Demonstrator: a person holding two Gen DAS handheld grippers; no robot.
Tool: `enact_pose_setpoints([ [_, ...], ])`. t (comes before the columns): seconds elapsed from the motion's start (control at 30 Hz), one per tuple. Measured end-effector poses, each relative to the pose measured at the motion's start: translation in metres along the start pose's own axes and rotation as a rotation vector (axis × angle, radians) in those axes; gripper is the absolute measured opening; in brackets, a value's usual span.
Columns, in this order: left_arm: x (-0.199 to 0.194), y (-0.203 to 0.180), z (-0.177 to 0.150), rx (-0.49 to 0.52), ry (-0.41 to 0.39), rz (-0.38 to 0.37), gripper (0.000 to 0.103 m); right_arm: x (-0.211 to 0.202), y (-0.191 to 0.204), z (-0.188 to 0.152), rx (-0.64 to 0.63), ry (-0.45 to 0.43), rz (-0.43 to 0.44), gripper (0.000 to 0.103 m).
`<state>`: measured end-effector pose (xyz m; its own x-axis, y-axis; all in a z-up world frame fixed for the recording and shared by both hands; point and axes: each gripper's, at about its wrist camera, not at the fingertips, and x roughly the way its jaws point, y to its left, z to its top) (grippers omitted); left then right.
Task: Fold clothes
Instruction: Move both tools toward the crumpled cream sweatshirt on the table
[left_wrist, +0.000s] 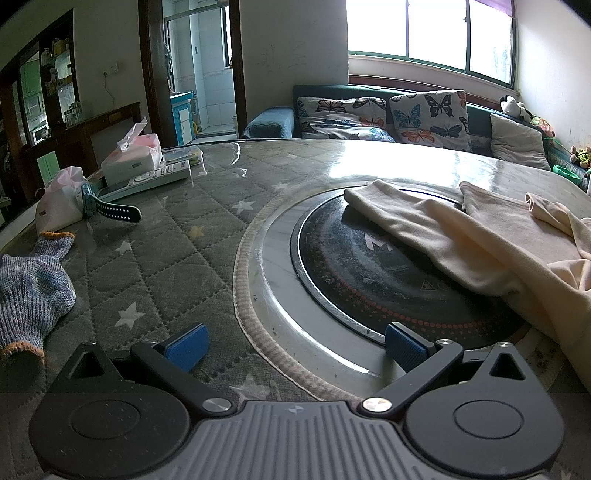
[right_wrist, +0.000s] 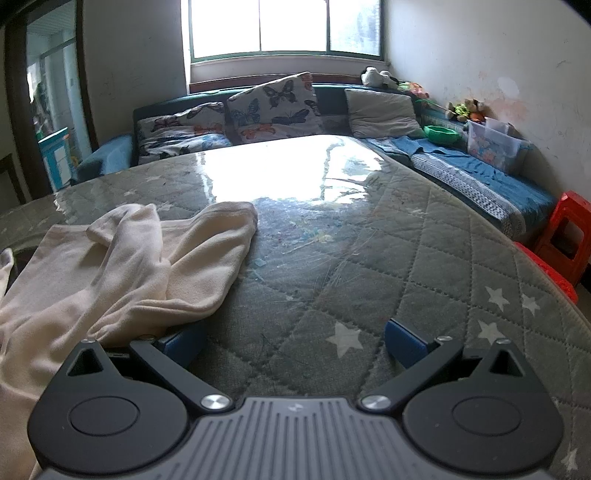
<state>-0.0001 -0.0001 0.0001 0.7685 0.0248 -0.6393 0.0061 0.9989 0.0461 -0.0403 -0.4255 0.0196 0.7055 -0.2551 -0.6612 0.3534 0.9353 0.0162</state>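
A cream garment (left_wrist: 480, 243) lies rumpled on the round table, its legs stretched over the black cooktop (left_wrist: 369, 280) set in the table's middle. In the right wrist view the same garment (right_wrist: 129, 266) spreads at the left, partly bunched. My left gripper (left_wrist: 295, 347) is open and empty, low over the cooktop's metal rim, left of the cloth. My right gripper (right_wrist: 295, 343) is open and empty over the quilted cover; its left finger (right_wrist: 181, 345) sits at the cloth's edge.
A grey quilted star cover (right_wrist: 369, 295) under clear plastic tops the table. At the left lie a knit glove (left_wrist: 33, 288), a watch (left_wrist: 110, 210), a remote (left_wrist: 155, 179), a tissue box (left_wrist: 133, 155) and a small bag (left_wrist: 59, 203). A sofa (right_wrist: 258, 114) and red stools (right_wrist: 565, 236) stand beyond.
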Motion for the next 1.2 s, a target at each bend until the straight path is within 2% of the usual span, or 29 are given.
enact_pose_setpoints([
  [0.2, 0.000, -0.001, 0.000, 0.001, 0.001, 0.000, 0.103, -0.023, -0.013, -0.011, -0.024, -0.014, 0.009, 0.103],
  [0.37, -0.002, -0.001, 0.000, 0.002, 0.002, 0.001, 0.103, -0.036, -0.007, -0.017, -0.065, 0.005, 0.013, 0.103],
  [0.5, -0.002, -0.003, -0.001, 0.008, 0.005, 0.004, 0.103, -0.066, -0.016, -0.029, -0.085, -0.015, 0.039, 0.103],
  [0.7, -0.013, -0.013, -0.007, 0.040, 0.019, -0.017, 0.103, -0.086, -0.010, -0.043, -0.117, -0.019, 0.066, 0.103],
  [0.87, -0.025, -0.020, -0.011, 0.019, 0.034, -0.037, 0.103, -0.101, -0.007, -0.052, -0.114, -0.018, 0.110, 0.103],
  [1.2, -0.049, -0.042, -0.023, 0.041, 0.046, -0.054, 0.103, -0.119, -0.004, -0.060, -0.112, -0.018, 0.135, 0.103],
])
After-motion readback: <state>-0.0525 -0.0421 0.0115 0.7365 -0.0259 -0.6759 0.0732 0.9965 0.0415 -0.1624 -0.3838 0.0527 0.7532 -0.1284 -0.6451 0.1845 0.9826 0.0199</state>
